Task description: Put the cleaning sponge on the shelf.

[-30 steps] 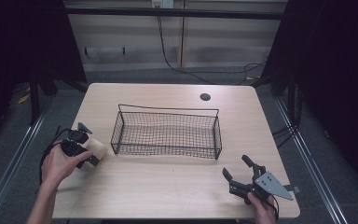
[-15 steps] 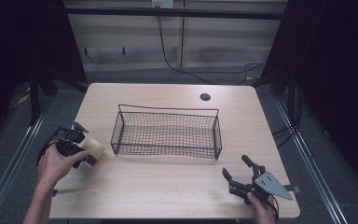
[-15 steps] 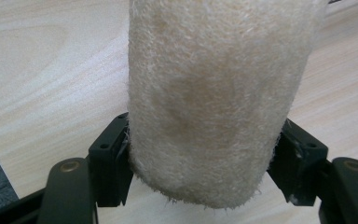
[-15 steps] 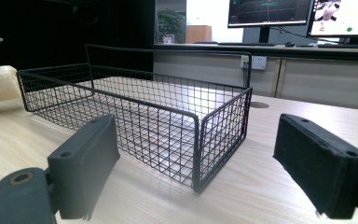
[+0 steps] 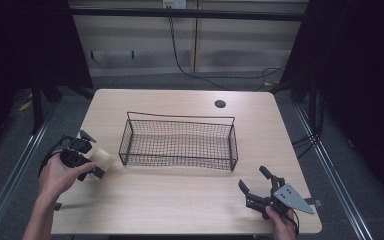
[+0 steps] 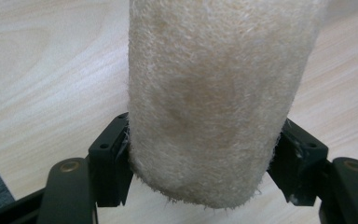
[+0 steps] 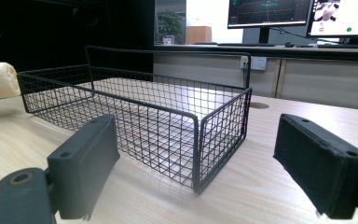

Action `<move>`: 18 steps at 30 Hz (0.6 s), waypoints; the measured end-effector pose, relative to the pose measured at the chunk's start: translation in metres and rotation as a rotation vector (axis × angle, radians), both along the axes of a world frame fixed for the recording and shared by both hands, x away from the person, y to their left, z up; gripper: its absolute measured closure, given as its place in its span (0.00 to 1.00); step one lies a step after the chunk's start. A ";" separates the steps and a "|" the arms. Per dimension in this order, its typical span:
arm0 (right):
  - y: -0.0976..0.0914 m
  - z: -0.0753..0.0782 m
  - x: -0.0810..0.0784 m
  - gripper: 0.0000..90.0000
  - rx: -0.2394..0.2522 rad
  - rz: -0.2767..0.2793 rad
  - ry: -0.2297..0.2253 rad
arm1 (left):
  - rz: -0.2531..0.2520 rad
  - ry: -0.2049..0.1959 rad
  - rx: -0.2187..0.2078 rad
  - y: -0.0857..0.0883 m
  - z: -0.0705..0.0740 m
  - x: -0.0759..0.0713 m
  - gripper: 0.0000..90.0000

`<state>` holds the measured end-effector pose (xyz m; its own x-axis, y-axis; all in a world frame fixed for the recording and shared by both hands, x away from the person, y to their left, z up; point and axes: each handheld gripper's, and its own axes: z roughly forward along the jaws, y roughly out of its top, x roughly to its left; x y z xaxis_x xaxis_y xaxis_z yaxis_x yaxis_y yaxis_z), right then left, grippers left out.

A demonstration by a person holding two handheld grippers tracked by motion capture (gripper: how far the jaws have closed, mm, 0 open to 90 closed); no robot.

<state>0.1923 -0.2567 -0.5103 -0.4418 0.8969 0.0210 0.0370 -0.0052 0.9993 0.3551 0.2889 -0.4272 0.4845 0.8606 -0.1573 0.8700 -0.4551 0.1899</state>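
From above, a pale wood table [image 5: 180, 200] sits in a dark room; your left gripper [image 5: 82, 157] grips a roll [image 5: 101, 158] beside the basket [image 5: 180, 142], your right gripper [image 5: 257, 187] released. Left gripper view: fingers [image 6: 109, 158] clamp the roll [image 6: 219, 93]. Right gripper view: the basket [image 7: 135, 116] lies beyond your spread fingers [image 7: 86, 163].
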 end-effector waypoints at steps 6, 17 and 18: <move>0.000 0.000 0.000 0.14 0.000 -0.001 0.000 | 0.003 -0.008 -0.009 0.002 0.008 -0.003 0.35; 0.000 0.000 0.000 0.14 0.000 0.001 0.000 | 0.015 0.001 -0.037 0.005 0.014 -0.006 0.35; 0.000 0.000 0.000 0.14 -0.002 0.000 0.000 | 0.014 0.003 -0.039 0.004 0.015 -0.006 0.35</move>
<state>0.1924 -0.2569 -0.5103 -0.4417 0.8969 0.0190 0.0366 -0.0031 0.9993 0.3490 0.2930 -0.4123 0.4722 0.8603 -0.1921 0.8766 -0.4354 0.2051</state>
